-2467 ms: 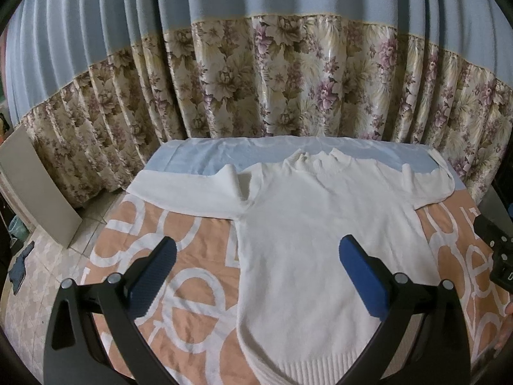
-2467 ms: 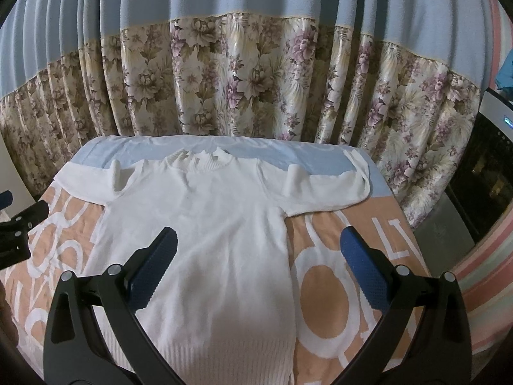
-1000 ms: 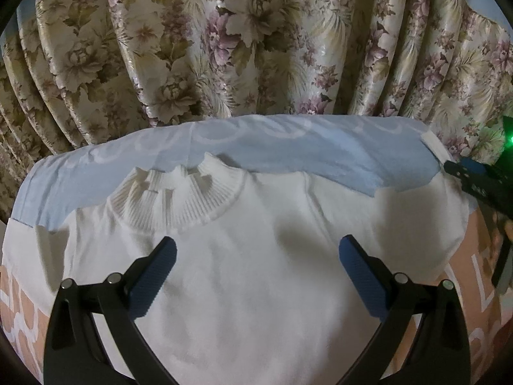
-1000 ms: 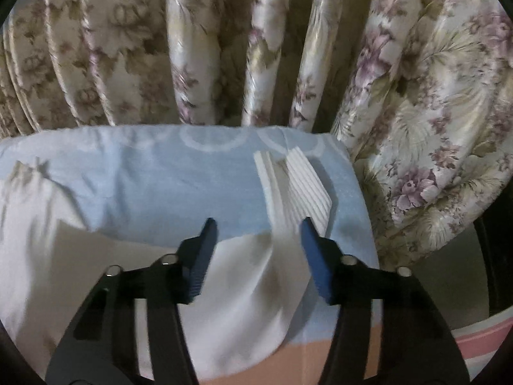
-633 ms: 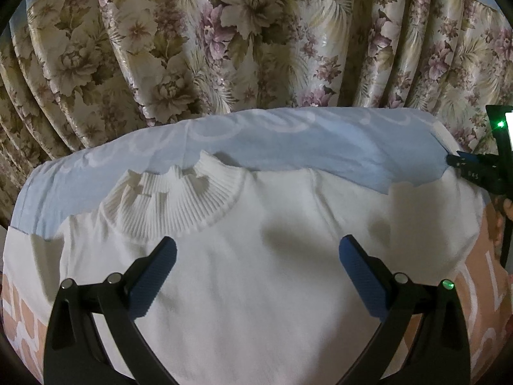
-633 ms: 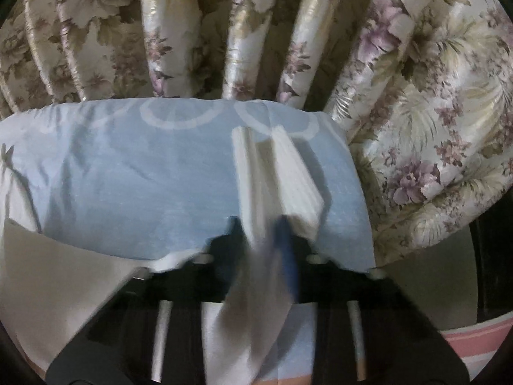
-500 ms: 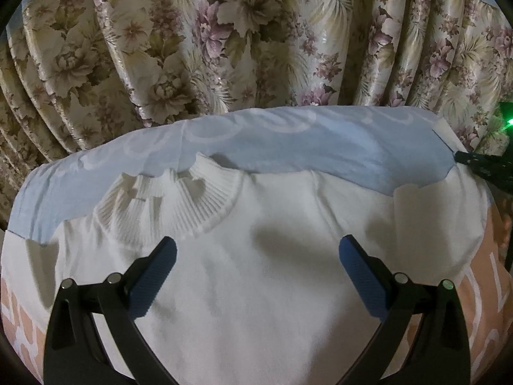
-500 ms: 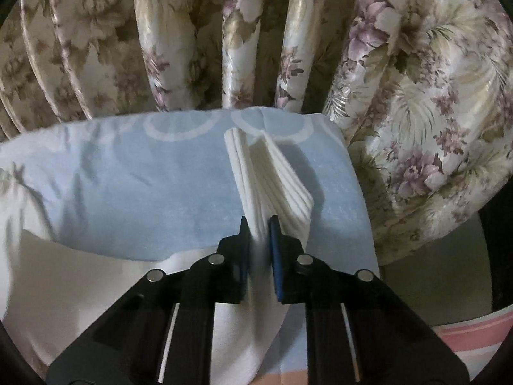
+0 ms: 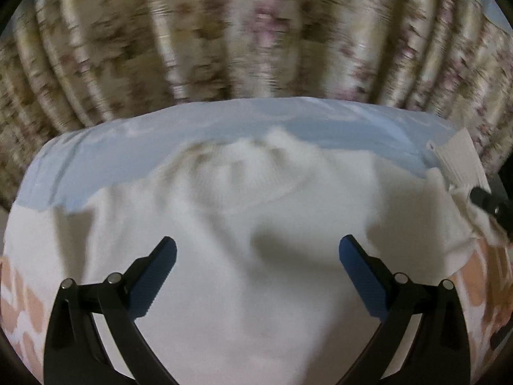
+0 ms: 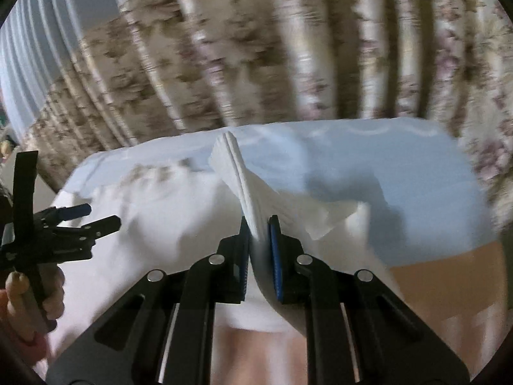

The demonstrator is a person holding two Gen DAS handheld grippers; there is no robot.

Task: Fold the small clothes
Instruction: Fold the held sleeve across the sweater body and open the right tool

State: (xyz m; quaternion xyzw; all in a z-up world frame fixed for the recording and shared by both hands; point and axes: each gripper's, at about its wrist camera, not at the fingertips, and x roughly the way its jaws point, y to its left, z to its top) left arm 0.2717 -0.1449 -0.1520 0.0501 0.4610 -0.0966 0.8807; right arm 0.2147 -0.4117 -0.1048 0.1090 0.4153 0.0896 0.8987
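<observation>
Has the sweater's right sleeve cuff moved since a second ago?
Yes. The cuff, pinched in the right gripper, has lifted off the blue sheet and swung in toward the sweater's collar.

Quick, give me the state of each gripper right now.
Left gripper: open, holding nothing, above the white sweater.
Right gripper: closed on the sweater's sleeve cuff, lifting it.
</observation>
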